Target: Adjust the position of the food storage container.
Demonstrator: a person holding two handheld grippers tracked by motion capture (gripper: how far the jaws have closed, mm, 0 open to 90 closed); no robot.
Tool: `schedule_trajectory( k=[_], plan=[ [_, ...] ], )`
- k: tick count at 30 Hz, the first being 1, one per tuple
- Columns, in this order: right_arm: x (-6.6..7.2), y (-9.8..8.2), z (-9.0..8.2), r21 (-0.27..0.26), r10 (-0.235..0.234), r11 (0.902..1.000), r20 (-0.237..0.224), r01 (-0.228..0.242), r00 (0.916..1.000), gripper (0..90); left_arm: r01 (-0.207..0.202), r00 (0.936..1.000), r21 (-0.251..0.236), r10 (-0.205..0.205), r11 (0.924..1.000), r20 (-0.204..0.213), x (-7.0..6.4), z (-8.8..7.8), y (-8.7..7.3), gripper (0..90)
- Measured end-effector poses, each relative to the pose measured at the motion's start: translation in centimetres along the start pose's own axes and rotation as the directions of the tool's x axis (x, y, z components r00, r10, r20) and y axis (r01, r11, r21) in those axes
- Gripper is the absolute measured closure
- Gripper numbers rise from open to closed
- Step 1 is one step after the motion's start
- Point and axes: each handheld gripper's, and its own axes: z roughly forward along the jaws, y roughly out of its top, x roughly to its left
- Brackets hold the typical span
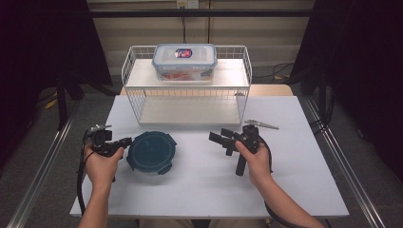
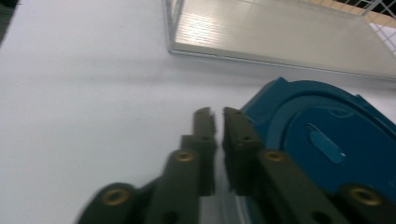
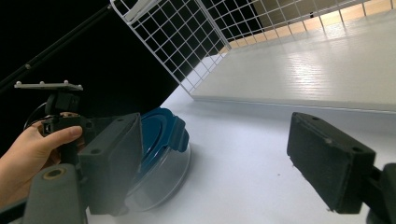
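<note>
A: Where's the round container with the blue lid (image 1: 151, 151)?

B: On the white surface (image 1: 204, 185), in front of the wire rack (image 1: 186, 84), just beside the left tongs (image 1: 124, 141).

A: And those tongs?

B: Nearly together, a thin gap, nothing between them, tips at the lid's rim.

A: The right tongs (image 1: 216, 138)?

B: Wide apart, empty, aimed at the container from the other side.

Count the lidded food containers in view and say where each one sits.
2. A round container with a blue lid on the table by the left gripper; a clear rectangular container atop the wire rack.
</note>
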Motion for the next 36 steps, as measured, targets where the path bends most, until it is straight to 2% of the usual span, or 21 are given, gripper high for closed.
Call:
schedule_trajectory(
  k=[3, 7, 8, 10, 11, 13, 15, 16, 17, 18, 22, 23, 25, 26, 27, 31, 32, 33, 36],
  plan=[
    [0.1, 0.0, 0.1, 0.005, 0.000, 1.0000, -0.007, 0.000, 1.0000, 18.3, 0.012, 0.9999, -0.025, -0.012, 0.9996, 0.002, 0.1, -0.5, 0.1, 76.0],
    [0.2, -0.1, 0.5, 0.011, -0.001, 0.9999, -0.011, 0.001, 0.9999, 18.3, 0.038, 0.9985, -0.036, -0.037, 0.9986, 0.041, 0.3, -1.3, 0.2, 68.0],
    [0.2, -0.2, 0.6, 0.015, -0.002, 0.9999, -0.016, 0.003, 0.9999, 18.3, 0.065, 0.9963, -0.037, -0.063, 0.9972, 0.058, 0.3, -1.4, 0.1, 66.2],
    [0.4, -0.2, 0.8, 0.020, -0.004, 0.9998, -0.020, 0.004, 0.9998, 18.3, 0.063, 0.9963, -0.023, -0.061, 0.9978, 0.060, 0.4, -1.5, 0.1, 65.0],
    [0.5, -0.2, 0.9, 0.022, 0.001, 0.9998, -0.023, -0.001, 0.9997, 18.3, 0.068, 0.9948, -0.013, -0.067, 0.9976, 0.077, 0.5, -1.5, 0.1, 63.5],
    [0.5, -0.2, 1.0, 0.023, -0.005, 0.9997, -0.028, 0.006, 0.9996, 18.3, 0.101, 0.9878, 0.003, -0.100, 0.9949, 0.119, 0.5, -1.4, -0.1, 62.0],
    [0.6, -0.2, 1.0, 0.022, -0.003, 0.9998, -0.029, 0.004, 0.9996, 18.3, 0.121, 0.9851, 0.020, -0.123, 0.9925, 0.121, 0.3, -1.2, -0.2, 61.5],
    [0.6, -0.2, 1.0, 0.023, -0.003, 0.9997, -0.029, 0.004, 0.9996, 18.3, 0.097, 0.9881, 0.043, -0.101, 0.9944, 0.116, 0.3, -1.2, -0.3, 60.5],
    [0.5, -0.2, 1.0, 0.021, -0.002, 0.9998, -0.030, 0.002, 0.9996, 18.3, 0.095, 0.9876, 0.046, -0.100, 0.9944, 0.121, 0.3, -1.1, -0.3, 60.6],
    [0.5, -0.2, 1.0, 0.022, 0.000, 0.9998, -0.028, 0.001, 0.9996, 18.3, 0.114, 0.9848, 0.040, -0.118, 0.9927, 0.127, 0.1, -1.1, -0.3, 61.2],
    [0.5, -0.3, 1.0, 0.026, -0.007, 0.9996, -0.027, 0.008, 0.9996, 18.3, 0.104, 0.9864, 0.071, -0.112, 0.9921, 0.121, 0.3, -1.3, -0.4, 64.2],
    [0.5, -0.3, 1.0, 0.028, -0.007, 0.9996, -0.025, 0.008, 0.9997, 18.3, 0.114, 0.9840, 0.070, -0.123, 0.9910, 0.129, 0.3, -1.2, -0.4, 64.7],
    [0.6, -0.4, 1.0, 0.034, -0.003, 0.9994, -0.026, 0.004, 0.9996, 18.3, 0.111, 0.9829, 0.065, -0.119, 0.9917, 0.140, 0.3, -1.2, -0.4, 66.4],
    [0.7, -0.5, 1.1, 0.040, -0.002, 0.9992, -0.025, 0.003, 0.9997, 18.3, 0.125, 0.9804, 0.070, -0.134, 0.9897, 0.144, 0.2, -1.3, -0.4, 70.3],
    [0.7, -0.5, 1.1, 0.043, -0.006, 0.9990, -0.027, 0.007, 0.9996, 18.3, 0.121, 0.9819, 0.067, -0.130, 0.9904, 0.138, 0.2, -1.3, -0.5, 71.0],
    [0.8, -0.9, 1.5, 0.067, 0.003, 0.9978, -0.029, -0.001, 0.9996, 18.5, 0.161, 0.9779, 0.055, -0.167, 0.9854, 0.126, -0.1, -1.3, -0.7, 71.6],
    [0.8, -1.0, 1.6, 0.075, 0.000, 0.9972, -0.025, 0.002, 0.9997, 18.7, 0.156, 0.9793, 0.052, -0.161, 0.9864, 0.122, -0.1, -1.3, -0.7, 71.5],
    [0.9, -1.1, 1.7, 0.080, 0.004, 0.9968, -0.027, -0.002, 0.9996, 19.1, 0.174, 0.9763, 0.047, -0.178, 0.9836, 0.122, -0.2, -1.3, -0.8, 71.6],
    [1.1, -1.4, 2.1, 0.090, 0.008, 0.9959, -0.031, -0.005, 0.9995, 19.9, 0.178, 0.9717, 0.061, -0.186, 0.9820, 0.146, -0.4, -1.1, -0.9, 71.5]
  ],
)
